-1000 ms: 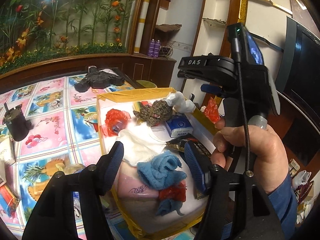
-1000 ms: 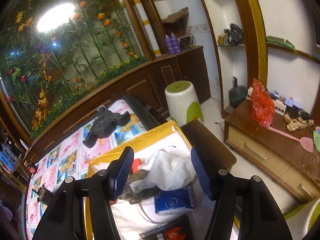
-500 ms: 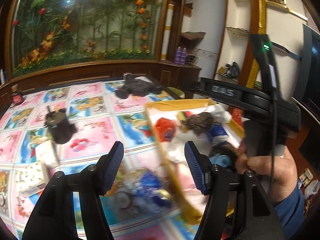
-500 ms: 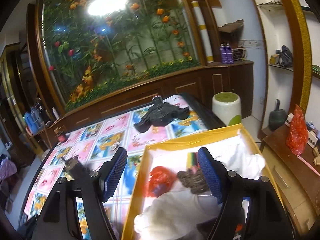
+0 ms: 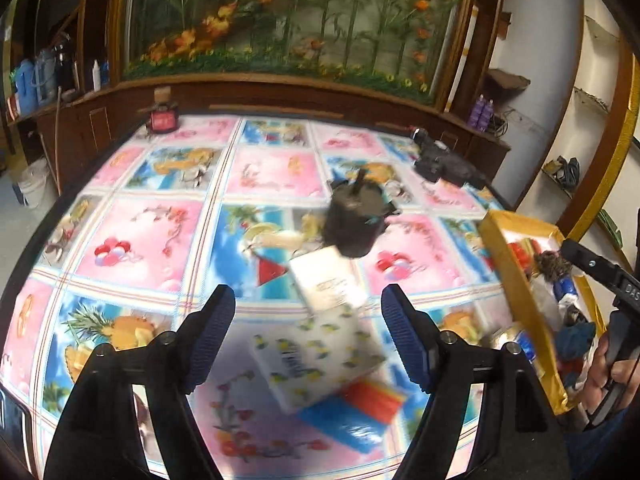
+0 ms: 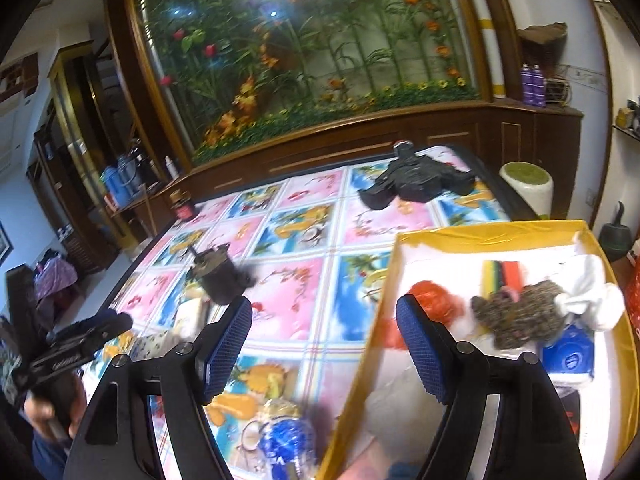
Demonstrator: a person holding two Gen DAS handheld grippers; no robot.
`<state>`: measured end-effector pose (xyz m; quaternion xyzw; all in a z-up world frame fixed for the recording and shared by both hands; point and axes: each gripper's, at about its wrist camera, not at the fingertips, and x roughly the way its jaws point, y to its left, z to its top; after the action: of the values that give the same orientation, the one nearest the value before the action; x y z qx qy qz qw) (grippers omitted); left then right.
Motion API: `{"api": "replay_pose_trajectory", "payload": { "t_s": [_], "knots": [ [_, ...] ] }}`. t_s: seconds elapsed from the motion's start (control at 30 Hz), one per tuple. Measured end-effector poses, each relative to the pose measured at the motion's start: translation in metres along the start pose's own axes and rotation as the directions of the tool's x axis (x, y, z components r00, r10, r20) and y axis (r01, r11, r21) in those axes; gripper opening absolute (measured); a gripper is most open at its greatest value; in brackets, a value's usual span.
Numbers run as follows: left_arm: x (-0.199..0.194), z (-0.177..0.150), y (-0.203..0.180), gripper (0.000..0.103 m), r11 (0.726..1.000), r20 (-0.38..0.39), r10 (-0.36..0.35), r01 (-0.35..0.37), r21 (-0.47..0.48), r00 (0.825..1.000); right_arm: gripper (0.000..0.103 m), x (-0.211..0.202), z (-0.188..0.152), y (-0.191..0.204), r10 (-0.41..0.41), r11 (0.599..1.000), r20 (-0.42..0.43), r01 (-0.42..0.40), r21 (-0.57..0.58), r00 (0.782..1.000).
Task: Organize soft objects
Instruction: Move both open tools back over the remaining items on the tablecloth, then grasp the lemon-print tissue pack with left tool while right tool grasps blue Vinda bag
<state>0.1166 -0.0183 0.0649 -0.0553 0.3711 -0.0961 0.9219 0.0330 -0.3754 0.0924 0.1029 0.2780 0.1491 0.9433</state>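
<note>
The left gripper (image 5: pixel 308 332) is hanging wide-jawed and empty over the white, lemon-dotted soft tissue pack (image 5: pixel 316 356) lying on the picture-tiled desk (image 5: pixel 148 240), its jaws having just been opening, so the step in hand looks like reaching for the next soft item; the next move calls for lowering to straddle the pack before squeezing. At about two o'clock of it, the yellow-walled, white-lined box (image 6: pixel 394 276) is already holding cloths, and the right gripper (image 6: pixel 324 344) is hovering empty, jaws spread, across its near-left wall.
</note>
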Motion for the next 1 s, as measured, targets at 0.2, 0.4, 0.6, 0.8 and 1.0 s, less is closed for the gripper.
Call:
{"api": "replay_pose_trajectory", "payload": {
  "t_s": [0.2, 0.4, 0.6, 0.8, 1.0],
  "knots": [
    [0.019, -0.003, 0.014, 0.075, 0.997, -0.066, -0.062, 0.064, 0.029, 0.996, 0.081, 0.003, -0.001, 0.003, 0.025, 0.999, -0.035, -0.026, -0.024, 0.999],
    [0.024, -0.015, -0.003, 0.075, 0.980, -0.150, -0.084, 0.109, 0.166, 0.985, 0.085, 0.020, -0.002, 0.008, 0.081, 0.996, -0.121, -0.086, -0.036, 0.989],
    [0.017, -0.020, -0.013, 0.076, 0.969, -0.133, -0.055, 0.085, 0.232, 0.990, 0.090, 0.043, -0.008, 0.030, 0.057, 0.983, -0.243, -0.097, -0.156, 0.968],
    [0.020, -0.018, -0.009, 0.076, 0.981, -0.129, -0.025, 0.049, 0.185, 0.991, 0.089, 0.062, -0.018, 0.043, -0.048, 0.971, -0.355, -0.040, -0.236, 0.934],
    [0.026, -0.020, -0.016, 0.076, 0.977, -0.115, 0.014, 0.011, 0.211, 0.993, 0.062, 0.076, -0.045, 0.069, -0.161, 0.917, -0.378, -0.004, -0.399, 0.912]
  ]
}}
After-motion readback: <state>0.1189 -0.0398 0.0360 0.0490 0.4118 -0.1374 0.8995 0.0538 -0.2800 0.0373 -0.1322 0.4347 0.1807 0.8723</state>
